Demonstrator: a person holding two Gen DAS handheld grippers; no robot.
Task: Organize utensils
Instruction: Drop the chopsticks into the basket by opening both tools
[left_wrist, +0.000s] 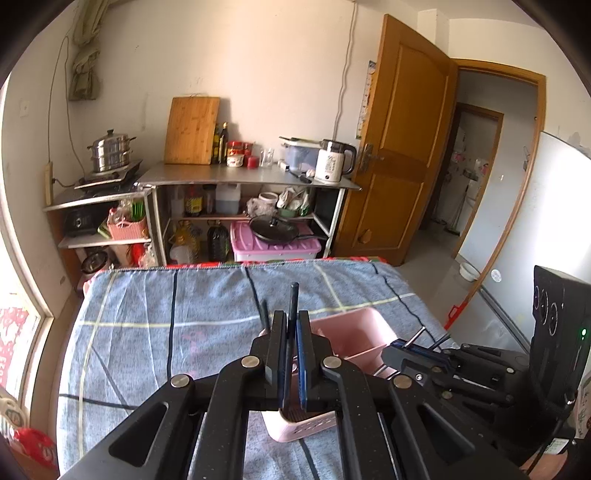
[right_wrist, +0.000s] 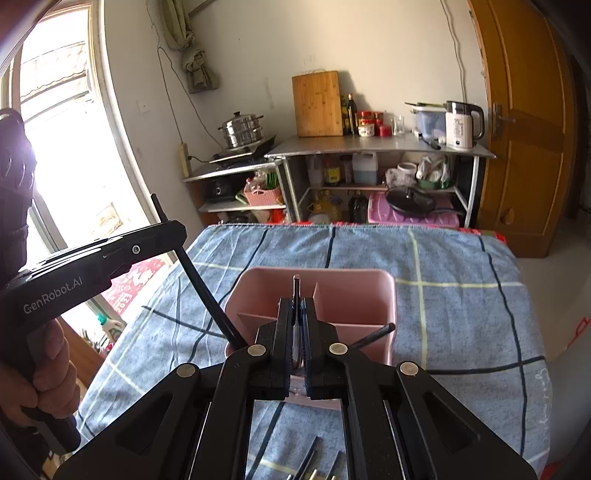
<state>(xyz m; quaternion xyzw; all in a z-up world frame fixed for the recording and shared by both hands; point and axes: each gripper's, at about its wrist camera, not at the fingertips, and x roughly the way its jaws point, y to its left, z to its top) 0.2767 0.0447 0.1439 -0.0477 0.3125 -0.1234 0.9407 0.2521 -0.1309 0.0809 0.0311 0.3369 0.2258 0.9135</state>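
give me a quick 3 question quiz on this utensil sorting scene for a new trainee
1. True or false: the left gripper is shut on a black chopstick.
2. Multiple choice: the pink utensil holder stands on A) bare metal shelf B) blue checked cloth C) wooden board.
3. Short answer: what does the right gripper hold, and where is it relative to the holder?

Key
1. True; the jaws are closed on the stick, which points up past the fingertips.
2. B, the blue checked cloth.
3. A metal utensil handle, clamped between closed jaws above the holder's divided compartments; the kind of utensil cannot be told.
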